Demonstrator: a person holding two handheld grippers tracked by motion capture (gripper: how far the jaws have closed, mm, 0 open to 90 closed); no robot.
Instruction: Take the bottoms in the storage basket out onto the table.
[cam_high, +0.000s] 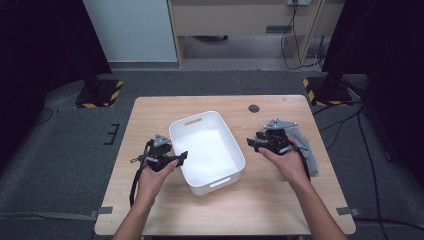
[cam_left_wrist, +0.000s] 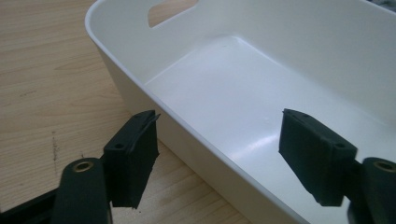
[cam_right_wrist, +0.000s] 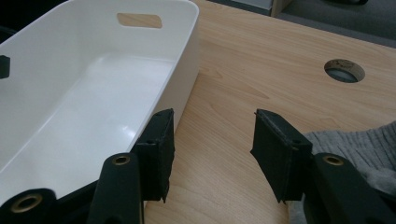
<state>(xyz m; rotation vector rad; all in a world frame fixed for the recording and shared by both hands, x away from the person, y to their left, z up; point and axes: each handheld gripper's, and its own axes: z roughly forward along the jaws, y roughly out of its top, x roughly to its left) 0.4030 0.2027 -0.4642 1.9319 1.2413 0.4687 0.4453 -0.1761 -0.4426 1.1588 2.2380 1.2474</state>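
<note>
A white plastic bin (cam_high: 216, 184) with handle cut-outs stands empty in the middle of the wooden table (cam_high: 160, 107). My left gripper (cam_high: 181, 157) is at its left long wall. In the left gripper view the bin's wall (cam_left_wrist: 196, 135) runs between the jaws of the left gripper (cam_left_wrist: 219, 123), one pad outside and one inside, neither pressing on it. My right gripper (cam_high: 251, 144) hovers open just right of the bin. In the right gripper view the right gripper (cam_right_wrist: 212, 119) has bare tabletop between its jaws, and its left pad (cam_right_wrist: 161, 140) is beside the bin's outer wall (cam_right_wrist: 184, 79).
A grey knitted cloth (cam_high: 306, 150) lies under and behind the right hand, and it also appears in the right gripper view as grey cloth (cam_right_wrist: 359, 142). A round cable hole (cam_high: 254, 108) sits near the table's far edge. Black stands with striped bases (cam_high: 97, 92) flank the table on the floor.
</note>
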